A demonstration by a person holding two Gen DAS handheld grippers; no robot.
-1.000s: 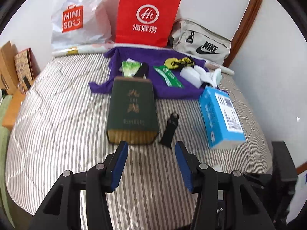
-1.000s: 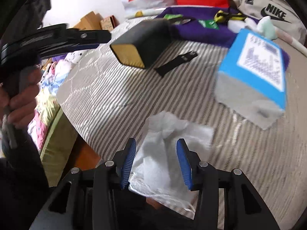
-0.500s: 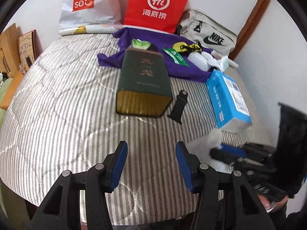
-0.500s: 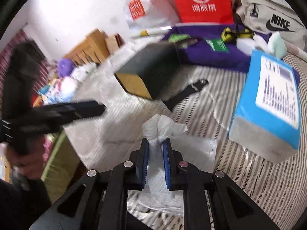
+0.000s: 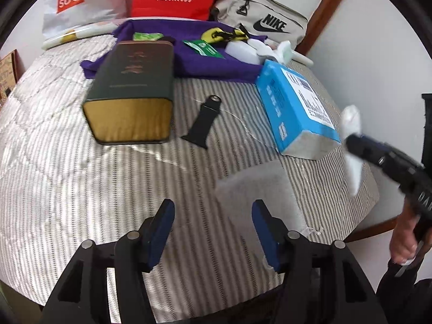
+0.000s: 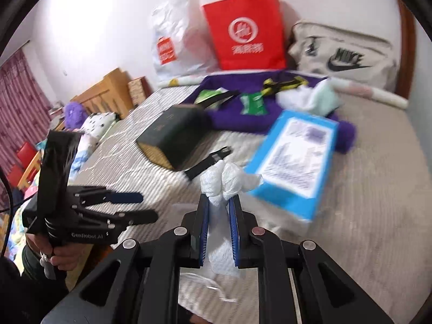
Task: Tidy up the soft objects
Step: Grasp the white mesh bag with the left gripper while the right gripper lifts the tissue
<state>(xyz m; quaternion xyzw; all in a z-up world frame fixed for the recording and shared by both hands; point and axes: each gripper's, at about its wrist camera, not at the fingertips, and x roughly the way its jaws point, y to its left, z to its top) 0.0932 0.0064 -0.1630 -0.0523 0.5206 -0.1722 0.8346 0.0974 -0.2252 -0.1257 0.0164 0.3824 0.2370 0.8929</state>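
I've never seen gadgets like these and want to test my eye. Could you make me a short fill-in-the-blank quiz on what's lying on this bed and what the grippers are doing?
1. The right gripper is shut on a crumpled white ____.
2. The flat black strap lies between the dark green box and the ____ box.
3. The left gripper, jaws opening, holds ____.
4. The grey bag by the wall reads ____.

Missing words: tissue; blue; nothing; NIKE
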